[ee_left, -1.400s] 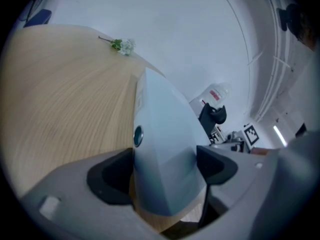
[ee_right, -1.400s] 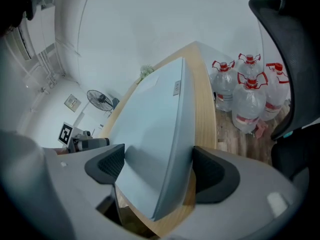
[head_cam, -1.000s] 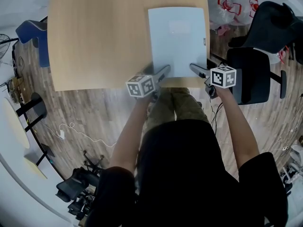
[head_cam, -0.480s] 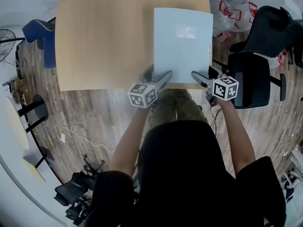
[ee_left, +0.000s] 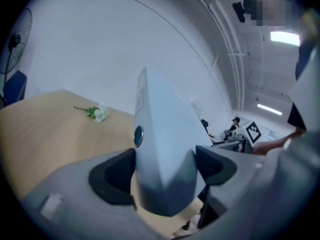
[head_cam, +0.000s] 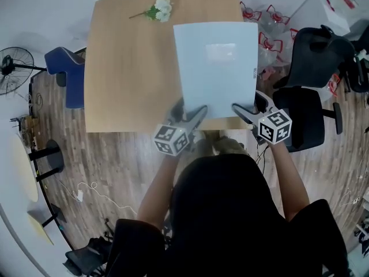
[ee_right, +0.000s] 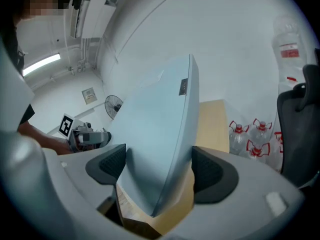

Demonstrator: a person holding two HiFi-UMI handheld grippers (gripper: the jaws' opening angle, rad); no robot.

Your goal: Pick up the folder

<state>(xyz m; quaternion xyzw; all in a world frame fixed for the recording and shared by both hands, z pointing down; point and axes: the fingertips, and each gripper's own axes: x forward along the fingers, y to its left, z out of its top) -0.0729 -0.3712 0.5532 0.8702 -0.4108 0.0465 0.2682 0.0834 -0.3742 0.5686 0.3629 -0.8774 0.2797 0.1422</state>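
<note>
A pale blue-grey folder (head_cam: 217, 66) is held up off the wooden table (head_cam: 130, 68), tilted toward me. My left gripper (head_cam: 195, 112) is shut on its near left corner, and the folder (ee_left: 160, 149) fills the gap between that gripper's dark pads (ee_left: 112, 176). My right gripper (head_cam: 241, 109) is shut on the near right corner; the folder (ee_right: 155, 144) stands edge-on between its pads (ee_right: 212, 176). The folder hides the table's right part.
A small sprig of white flowers (head_cam: 158, 8) lies at the table's far edge. Black office chairs (head_cam: 314, 91) stand to the right, with several water bottles (head_cam: 262, 25) behind. A blue chair (head_cam: 69, 74) and a fan (head_cam: 12, 65) are at the left.
The folder has risen off the table and tipped up, with both grippers lifting its near corners. My head view has shifted, bringing the flowers and the table's far edge into sight.
</note>
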